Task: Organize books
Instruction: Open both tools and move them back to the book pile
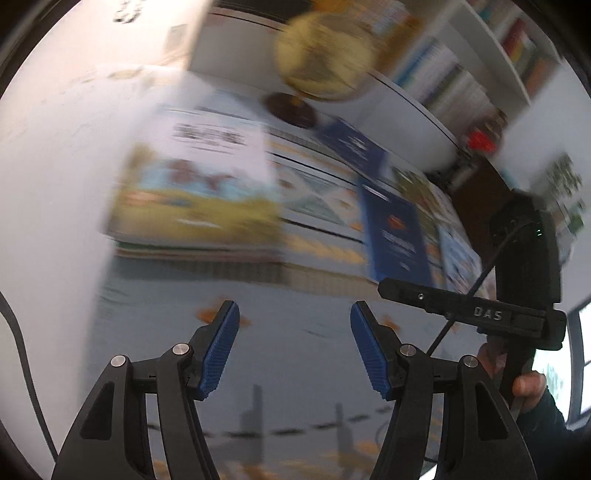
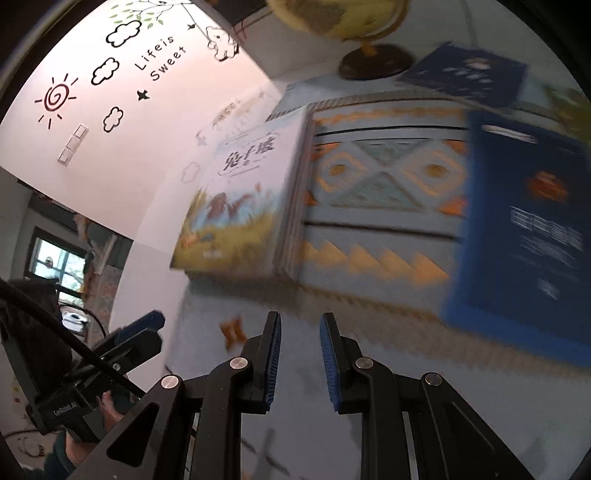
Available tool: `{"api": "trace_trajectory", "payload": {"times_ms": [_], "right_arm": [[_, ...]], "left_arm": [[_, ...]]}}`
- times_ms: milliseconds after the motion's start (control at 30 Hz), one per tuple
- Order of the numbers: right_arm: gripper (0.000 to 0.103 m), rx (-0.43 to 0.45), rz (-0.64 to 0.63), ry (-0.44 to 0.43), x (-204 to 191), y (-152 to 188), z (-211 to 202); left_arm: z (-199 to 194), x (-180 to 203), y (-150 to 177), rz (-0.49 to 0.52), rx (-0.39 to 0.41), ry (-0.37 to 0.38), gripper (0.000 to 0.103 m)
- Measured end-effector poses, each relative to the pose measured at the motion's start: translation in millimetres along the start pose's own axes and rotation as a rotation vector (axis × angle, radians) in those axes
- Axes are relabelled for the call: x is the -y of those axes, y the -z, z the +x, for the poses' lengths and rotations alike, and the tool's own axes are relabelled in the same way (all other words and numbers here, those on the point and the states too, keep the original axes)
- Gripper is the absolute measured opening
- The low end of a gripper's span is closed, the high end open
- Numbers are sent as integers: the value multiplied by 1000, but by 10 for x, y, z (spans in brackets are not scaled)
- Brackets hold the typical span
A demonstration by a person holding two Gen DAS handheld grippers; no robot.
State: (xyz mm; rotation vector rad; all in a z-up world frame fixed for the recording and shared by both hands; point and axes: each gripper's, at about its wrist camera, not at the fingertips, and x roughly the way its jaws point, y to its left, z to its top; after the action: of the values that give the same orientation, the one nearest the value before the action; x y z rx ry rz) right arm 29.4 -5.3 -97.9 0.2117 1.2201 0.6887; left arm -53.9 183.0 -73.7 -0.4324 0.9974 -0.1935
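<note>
We hold the left gripper [image 1: 294, 325] with its jaws parted and empty above the patterned tabletop [image 1: 321, 206], and the right gripper [image 2: 300, 332] with its jaws nearly closed on nothing. A stack of picture books [image 2: 236, 206] lies by the wall, a dark blue book [image 2: 528, 229] lies well apart to its right, and another blue book [image 2: 465, 77] rests beside the globe [image 2: 369, 22].

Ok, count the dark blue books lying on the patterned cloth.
2: a near dark blue book at the right, a far dark blue book beside the globe's base. Others further right may be hidden.
</note>
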Motion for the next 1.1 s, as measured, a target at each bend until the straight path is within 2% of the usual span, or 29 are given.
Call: {"api": "trace_trajectory", "payload": {"times_ms": [100,167,200,400,633,700,767,967,1100], "right_arm": [[23,63,52,4,193,282,-465],[37,110,81,15,352,471,-791],[50,144,98,29,449,601,-995],[51,240,183,71,815,1182,-1746],[51,321,240,119,1091,1765,-2229],[51,329,264,116,1150,1808,-2277],[51,338,280,111,1200,1798,-2292],[51,320,261,208,1323,1562,-2096],[51,305,187,251,1348,1140,-1888]], "left_arm": [[76,433,156,44,-21,45,61],[108,689,271,72,-32,70,61],[121,842,353,88,-39,88,61],[137,1531,811,167,-70,156,64],[102,1991,1061,241,-81,172,67],[131,2027,1026,254,-88,158,77],[217,2019,936,259,-103,151,81],[635,1772,541,193,-131,117,81],[841,1601,189,152,-106,115,81]]}}
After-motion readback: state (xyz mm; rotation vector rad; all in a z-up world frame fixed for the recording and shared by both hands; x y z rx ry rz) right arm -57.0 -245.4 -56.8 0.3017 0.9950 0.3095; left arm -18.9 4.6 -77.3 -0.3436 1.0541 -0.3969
